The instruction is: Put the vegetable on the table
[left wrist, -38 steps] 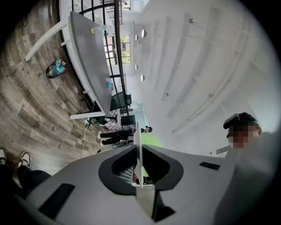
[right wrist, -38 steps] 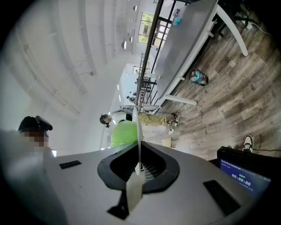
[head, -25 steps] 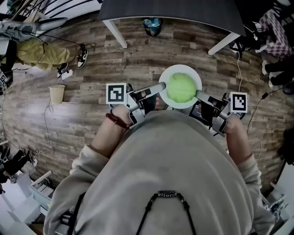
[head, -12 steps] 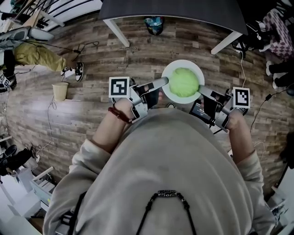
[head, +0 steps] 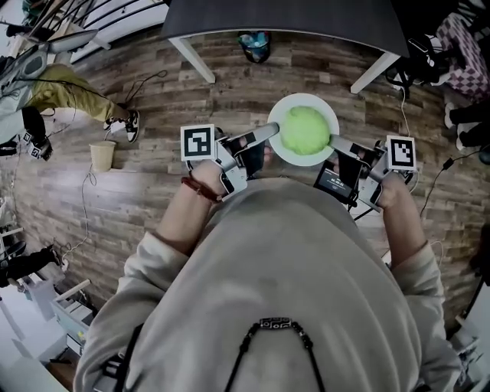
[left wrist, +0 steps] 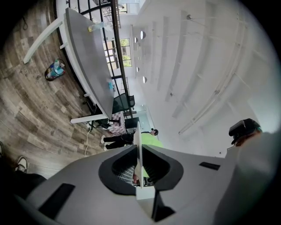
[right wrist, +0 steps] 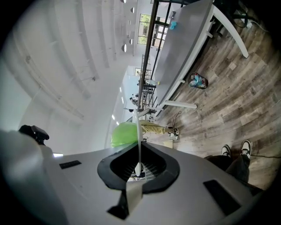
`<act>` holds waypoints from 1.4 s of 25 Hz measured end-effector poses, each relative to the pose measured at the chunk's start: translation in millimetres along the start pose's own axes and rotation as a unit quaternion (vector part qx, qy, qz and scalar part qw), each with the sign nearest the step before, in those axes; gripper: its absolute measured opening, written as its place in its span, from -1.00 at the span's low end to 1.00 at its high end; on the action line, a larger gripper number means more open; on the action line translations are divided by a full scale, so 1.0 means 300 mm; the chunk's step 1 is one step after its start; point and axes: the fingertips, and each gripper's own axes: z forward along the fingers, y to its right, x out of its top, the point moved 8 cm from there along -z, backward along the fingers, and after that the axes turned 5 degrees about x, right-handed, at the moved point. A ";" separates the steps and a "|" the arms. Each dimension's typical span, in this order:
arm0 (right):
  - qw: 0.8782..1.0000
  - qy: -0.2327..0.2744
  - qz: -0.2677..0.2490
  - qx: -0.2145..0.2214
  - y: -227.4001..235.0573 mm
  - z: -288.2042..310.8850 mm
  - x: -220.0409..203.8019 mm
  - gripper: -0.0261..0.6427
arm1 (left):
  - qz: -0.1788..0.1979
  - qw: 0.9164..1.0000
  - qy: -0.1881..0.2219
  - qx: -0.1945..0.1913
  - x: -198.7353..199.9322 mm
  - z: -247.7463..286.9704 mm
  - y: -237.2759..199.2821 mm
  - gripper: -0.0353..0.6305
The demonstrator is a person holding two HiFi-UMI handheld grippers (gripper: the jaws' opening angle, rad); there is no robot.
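Head view: carries a round white plate (head: 302,98) level above the wood-plank floor (head: 153,191), with a round pale-green leafy vegetable (head: 305,130) seated in its middle. Pinches the plate's rim from opposite sides: left hand-held gripper (head: 268,132) closed on one edge, right hand-held gripper (head: 334,143) closed on the other. Puts the vegetable directly between the two hand-held grippers. Probably balances the load this way so the plate stays flat and nothing rolls off. Shows a dark grey tabletop (head: 283,15) on white legs ahead of both hand-held grippers, well apart from the plate, so the set-down is not yet done.

Left gripper view: looks along jaws shut on the plate's thin white edge (left wrist: 138,149), seen end-on. Shows a sliver of green vegetable (left wrist: 151,141) just past the jaws. Has the tabletop (left wrist: 88,57) farther ahead.

Right gripper view: mirrors that grip, with jaws clamped on the rim (right wrist: 139,140) and the vegetable (right wrist: 124,134) bulging just beyond them. Places the tabletop (right wrist: 184,39) ahead and bare on its near part, likely the landing spot.
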 end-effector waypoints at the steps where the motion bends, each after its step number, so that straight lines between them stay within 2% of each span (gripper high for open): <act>1: 1.000 0.000 0.001 -0.002 0.004 -0.003 -0.002 -0.84 | -0.001 1.000 -0.001 0.000 -0.005 0.001 0.001 -0.79; 13: 1.000 0.014 0.003 -0.001 0.018 -0.007 0.003 -0.84 | -0.008 1.000 -0.009 -0.001 0.011 0.018 -0.017 -0.79; 23: 0.999 0.029 -0.017 0.010 0.054 -0.019 -0.004 -0.84 | 0.017 0.999 -0.029 0.007 0.027 0.044 -0.030 -0.79; 26: 0.999 0.035 -0.010 0.002 0.057 0.020 0.071 -0.84 | 0.022 0.999 -0.038 0.005 0.126 0.068 -0.046 -0.79; 30: 0.999 0.038 0.003 -0.018 0.032 0.130 0.240 -0.84 | -0.003 0.999 -0.043 -0.004 0.331 0.082 -0.071 -0.79; 35: 0.999 0.042 -0.005 -0.024 0.019 0.234 0.321 -0.84 | -0.011 0.999 -0.051 -0.011 0.463 0.053 -0.092 -0.79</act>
